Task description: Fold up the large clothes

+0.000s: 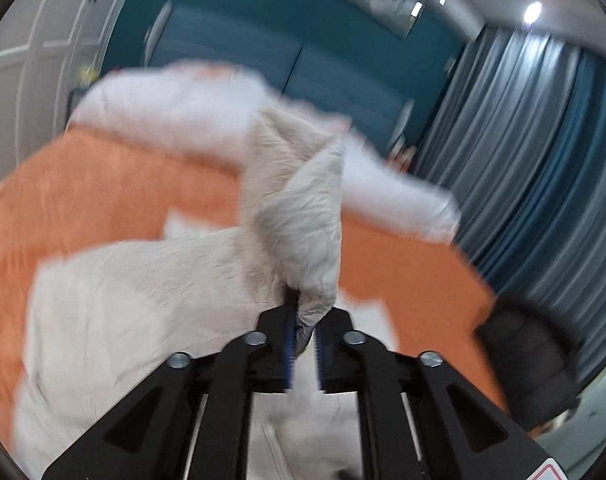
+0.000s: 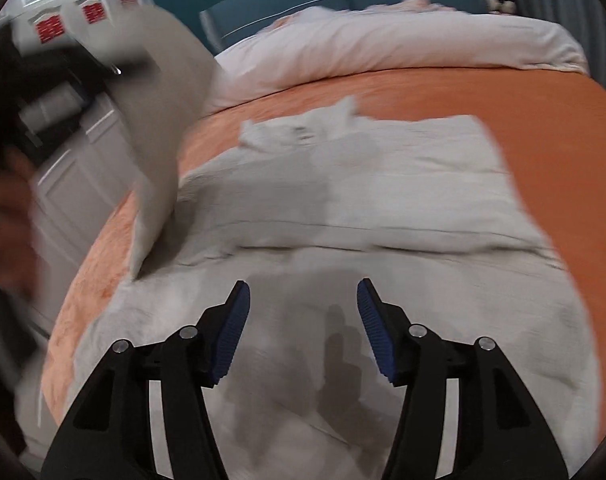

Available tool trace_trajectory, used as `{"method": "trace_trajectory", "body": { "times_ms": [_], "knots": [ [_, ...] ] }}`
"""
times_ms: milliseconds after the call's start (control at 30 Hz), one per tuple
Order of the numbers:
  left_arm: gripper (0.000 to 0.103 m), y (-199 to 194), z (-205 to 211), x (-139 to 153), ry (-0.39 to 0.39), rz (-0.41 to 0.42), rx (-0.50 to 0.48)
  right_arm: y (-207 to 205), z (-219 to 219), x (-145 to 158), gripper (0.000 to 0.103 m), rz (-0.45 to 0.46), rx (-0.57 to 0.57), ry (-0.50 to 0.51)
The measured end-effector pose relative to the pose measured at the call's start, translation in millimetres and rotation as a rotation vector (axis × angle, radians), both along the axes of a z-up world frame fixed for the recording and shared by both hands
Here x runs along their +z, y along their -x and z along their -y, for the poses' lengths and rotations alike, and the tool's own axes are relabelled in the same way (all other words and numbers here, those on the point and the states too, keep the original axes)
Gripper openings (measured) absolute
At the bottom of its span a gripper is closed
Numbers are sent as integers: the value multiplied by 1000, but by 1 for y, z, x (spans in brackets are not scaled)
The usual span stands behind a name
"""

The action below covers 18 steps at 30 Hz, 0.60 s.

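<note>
Blue pads of the left gripper sit nearest the lens, pinching the cuff end of a sleeve. The cloth rises from the jaws in a creased, tented fold, which suggests the sleeve is being lifted clear of the bed so it can be carried across the body of the garment.

Seen from the right wrist, the same sleeve arcs up at the left edge, its lower end still joined to the garment, which lies spread flat across the orange bedcover, below the white duvet bunched at the headboard. Spreading it flat on the wide bed gives room to fold.

The right gripper hovers over the near part of the garment with its jaws apart and nothing between them; it holds no cloth. It probably waits there to press or take a hem once the sleeve is laid over. Both views are blurred.
</note>
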<state>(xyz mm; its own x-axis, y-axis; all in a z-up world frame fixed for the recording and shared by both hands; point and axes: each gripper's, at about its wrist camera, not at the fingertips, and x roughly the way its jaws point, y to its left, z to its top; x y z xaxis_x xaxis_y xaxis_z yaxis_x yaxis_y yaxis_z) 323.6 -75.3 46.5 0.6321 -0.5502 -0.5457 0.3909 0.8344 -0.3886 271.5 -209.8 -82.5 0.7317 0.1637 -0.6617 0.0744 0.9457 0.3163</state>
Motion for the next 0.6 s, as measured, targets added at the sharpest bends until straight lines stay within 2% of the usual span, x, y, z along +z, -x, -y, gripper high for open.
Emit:
{"method": "trace_trajectory", "body": {
  "times_ms": [33, 67, 200, 300, 433, 600],
  "knots": [
    [40, 3, 15, -21, -28, -53, 21, 7, 7, -1, 57, -1, -17, 5],
    [49, 11, 26, -46, -41, -127, 61, 15, 15, -1, 59, -3, -35, 6],
    [52, 52, 28, -89, -23, -218, 82, 32, 33, -5, 64, -13, -81, 7],
    [57, 70, 13, -95, -11, -242, 80, 28, 36, -3, 64, -15, -86, 7],
    [58, 80, -45, -91, -6, -230, 160, 16, 39, 4, 70, 8, -77, -36],
    [61, 51, -152, -88, 33, -254, 369, -19, 45, 8, 70, 12, -95, -97]
  ]
}}
